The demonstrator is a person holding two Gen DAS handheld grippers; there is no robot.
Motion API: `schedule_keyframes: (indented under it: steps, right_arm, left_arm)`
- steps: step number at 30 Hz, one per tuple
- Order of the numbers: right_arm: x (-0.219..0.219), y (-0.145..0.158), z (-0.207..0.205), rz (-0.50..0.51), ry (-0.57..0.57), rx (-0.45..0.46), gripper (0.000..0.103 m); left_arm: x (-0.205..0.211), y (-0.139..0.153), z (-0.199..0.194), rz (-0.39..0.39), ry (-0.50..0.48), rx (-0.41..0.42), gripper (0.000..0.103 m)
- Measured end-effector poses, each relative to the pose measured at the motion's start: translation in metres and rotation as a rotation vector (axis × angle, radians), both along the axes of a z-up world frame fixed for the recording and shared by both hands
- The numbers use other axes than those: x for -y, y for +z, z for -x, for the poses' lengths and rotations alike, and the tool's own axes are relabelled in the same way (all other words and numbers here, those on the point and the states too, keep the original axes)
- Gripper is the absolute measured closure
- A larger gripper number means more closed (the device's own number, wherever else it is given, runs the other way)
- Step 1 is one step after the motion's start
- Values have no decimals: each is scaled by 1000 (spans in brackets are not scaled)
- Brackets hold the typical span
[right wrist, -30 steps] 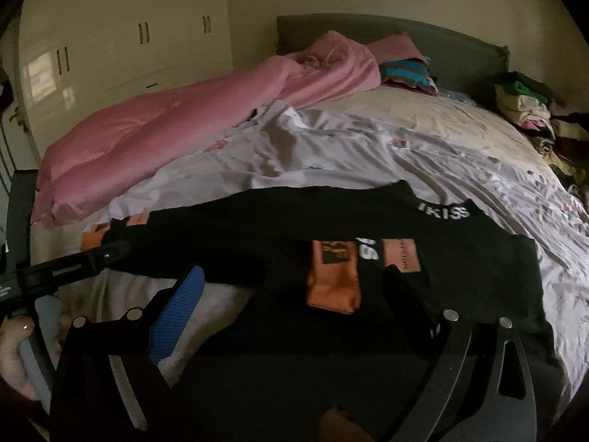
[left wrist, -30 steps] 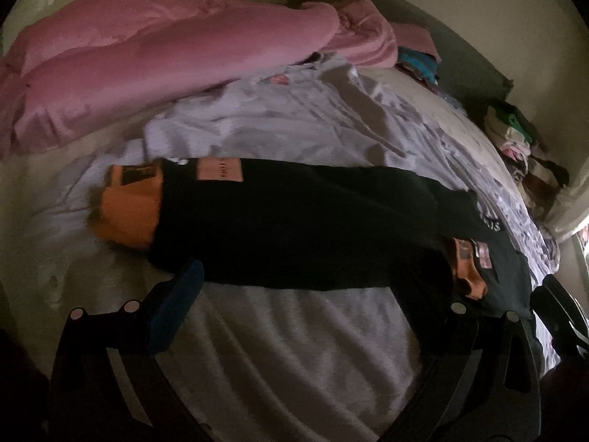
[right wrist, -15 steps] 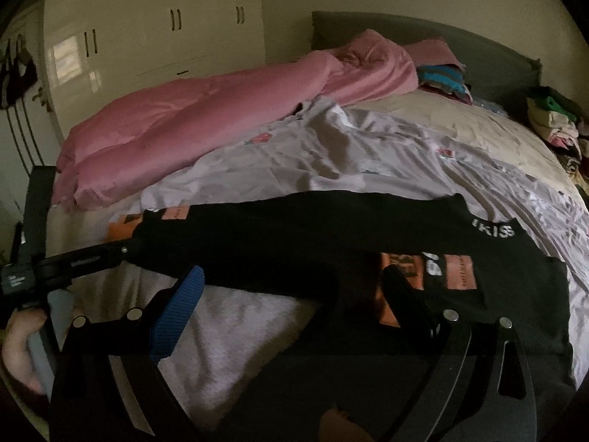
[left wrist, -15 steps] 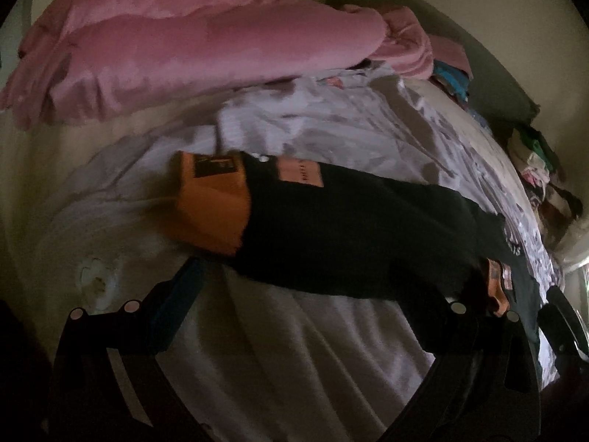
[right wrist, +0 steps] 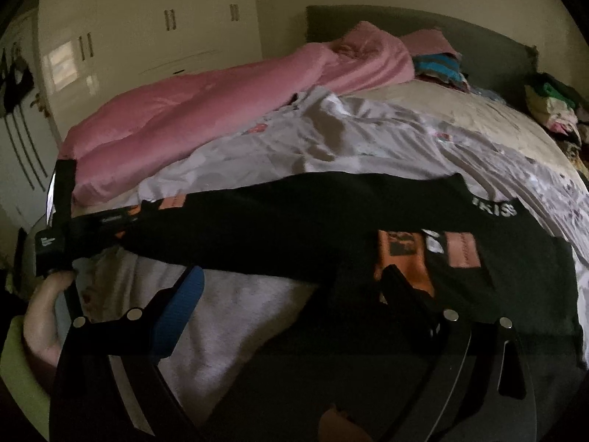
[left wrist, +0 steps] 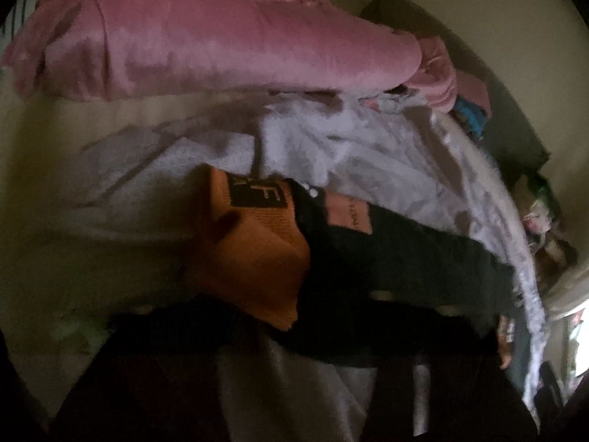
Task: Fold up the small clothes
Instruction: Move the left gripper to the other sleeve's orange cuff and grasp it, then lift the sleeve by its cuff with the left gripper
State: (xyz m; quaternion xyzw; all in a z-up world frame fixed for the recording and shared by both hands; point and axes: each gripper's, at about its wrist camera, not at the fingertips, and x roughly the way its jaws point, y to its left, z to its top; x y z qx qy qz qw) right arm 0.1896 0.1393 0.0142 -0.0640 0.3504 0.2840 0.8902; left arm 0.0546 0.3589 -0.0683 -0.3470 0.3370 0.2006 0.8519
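White letters "KISS" run along the black garment's collar point(right wrist: 495, 209) at three o'clock. A large "F" sits on its orange cuff point(left wrist: 257, 196), near centre.

The room is dim. A bed point(right wrist: 478, 118) with a grey headboard point(right wrist: 460, 33) stretches ahead of the hand-held gripper, its pale sheet point(right wrist: 368, 140) rumpled. A pink duvet point(right wrist: 206, 110) lies along its left side. Cream wardrobe doors point(right wrist: 147, 37) stand further left, catching window light.
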Motion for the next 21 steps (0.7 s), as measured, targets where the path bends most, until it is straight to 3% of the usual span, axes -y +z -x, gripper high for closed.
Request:
schedule_keyframes:
  steps: [8, 21]
  right_arm:
    - [54, 6, -2, -56, -106, -11, 7]
    - [139, 11, -4, -160, -251, -26, 7]
  left_arm:
    - [16, 39, 14, -74, -25, 102, 94]
    - [39, 79, 13, -156, -43, 111, 95]
